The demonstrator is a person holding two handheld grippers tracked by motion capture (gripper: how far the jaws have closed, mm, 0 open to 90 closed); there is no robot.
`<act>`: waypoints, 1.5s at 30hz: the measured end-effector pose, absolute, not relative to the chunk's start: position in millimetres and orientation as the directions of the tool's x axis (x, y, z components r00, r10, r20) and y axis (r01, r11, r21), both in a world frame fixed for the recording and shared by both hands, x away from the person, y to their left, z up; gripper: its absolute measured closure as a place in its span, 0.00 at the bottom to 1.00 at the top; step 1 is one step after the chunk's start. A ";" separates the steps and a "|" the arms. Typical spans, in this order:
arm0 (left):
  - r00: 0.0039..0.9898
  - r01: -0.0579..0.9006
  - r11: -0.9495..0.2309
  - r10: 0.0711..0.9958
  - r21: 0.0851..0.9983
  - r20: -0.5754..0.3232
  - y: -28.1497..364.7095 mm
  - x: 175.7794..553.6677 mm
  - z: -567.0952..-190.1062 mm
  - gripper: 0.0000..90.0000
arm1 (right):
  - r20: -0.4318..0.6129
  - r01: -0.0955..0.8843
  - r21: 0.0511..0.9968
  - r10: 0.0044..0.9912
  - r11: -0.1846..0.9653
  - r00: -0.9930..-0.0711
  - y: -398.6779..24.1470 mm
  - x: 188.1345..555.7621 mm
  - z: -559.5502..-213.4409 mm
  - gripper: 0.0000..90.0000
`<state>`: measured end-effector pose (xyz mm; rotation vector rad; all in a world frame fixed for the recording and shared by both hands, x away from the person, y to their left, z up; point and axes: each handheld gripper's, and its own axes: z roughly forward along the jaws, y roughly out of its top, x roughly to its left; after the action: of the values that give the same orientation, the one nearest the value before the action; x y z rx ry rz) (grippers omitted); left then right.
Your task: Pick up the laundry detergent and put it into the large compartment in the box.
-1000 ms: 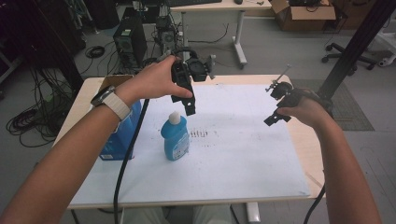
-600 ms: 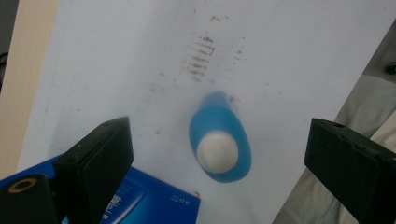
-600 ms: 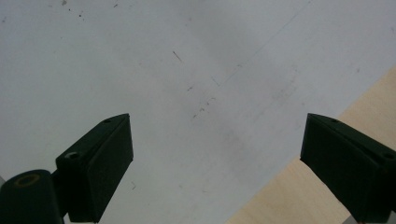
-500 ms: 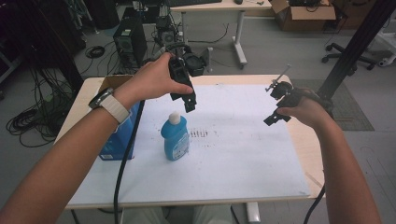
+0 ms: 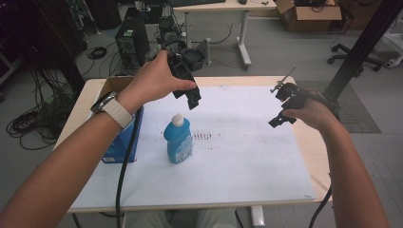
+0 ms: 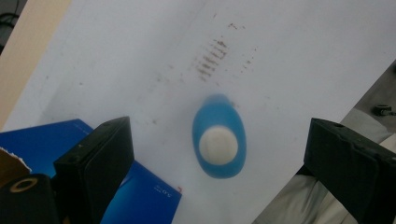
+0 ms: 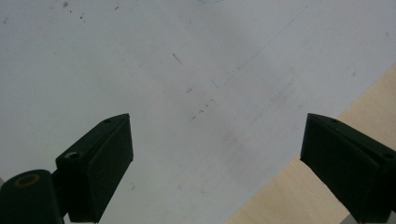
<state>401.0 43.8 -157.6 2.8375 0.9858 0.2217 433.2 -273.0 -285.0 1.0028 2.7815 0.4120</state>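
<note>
A blue bottle (image 5: pixel 178 140) with a white cap stands upright on the white sheet (image 5: pixel 247 152), left of centre. My left gripper (image 5: pixel 192 98) hovers above and just behind it, jaws open and pointing down. From the left gripper view I look straight down on the bottle's cap (image 6: pixel 218 145), which lies between the two open jaws and well below them. My right gripper (image 5: pixel 280 116) is held above the right edge of the sheet, open, with nothing between its jaws (image 7: pixel 215 177).
A blue box (image 5: pixel 124 140) lies at the table's left edge, beside the bottle, and its corner (image 6: pixel 56 140) sits under the left jaw. Brown smudges (image 5: pixel 203 136) mark the sheet. Bare wood (image 5: pixel 311 152) borders the sheet on the right. A cable (image 5: pixel 124 171) trails from the left gripper.
My left gripper has shifted slightly up and back above the bottle. The right gripper and the bottle have stayed put.
</note>
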 end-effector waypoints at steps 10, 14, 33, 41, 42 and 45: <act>0.712 0.682 -0.717 0.696 0.148 0.092 50.8 402.1 -164.9 0.10 | -0.059 0.598 0.312 0.643 0.739 -0.764 -271.9 433.2 -284.5 0.10; 0.691 0.703 -0.695 0.718 0.153 0.087 54.8 402.0 -168.5 0.10 | -0.061 0.597 0.313 0.643 0.738 -0.763 -271.8 433.4 -284.1 0.10; 0.658 0.742 -0.658 0.752 0.127 0.047 60.9 399.8 -192.0 0.10 | -0.064 0.598 0.304 0.642 0.742 -0.764 -268.0 435.3 -284.9 0.10; 0.646 0.754 -0.644 0.763 0.127 0.031 63.6 401.1 -199.6 0.09 | -0.063 0.599 0.304 0.643 0.741 -0.763 -268.1 435.7 -286.2 0.10; 0.645 0.756 -0.643 0.763 0.125 0.027 63.8 401.2 -200.2 0.09 | -0.063 0.599 0.303 0.643 0.741 -0.763 -268.0 435.7 -286.4 0.10; 0.644 0.757 -0.641 0.765 0.125 0.022 64.7 401.4 -204.0 0.09 | -0.062 0.599 0.301 0.642 0.742 -0.764 -267.6 435.9 -287.1 0.10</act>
<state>401.4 64.7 -204.0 2.7524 1.2788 0.1100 435.9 -267.6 -287.1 0.9976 2.7788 0.3973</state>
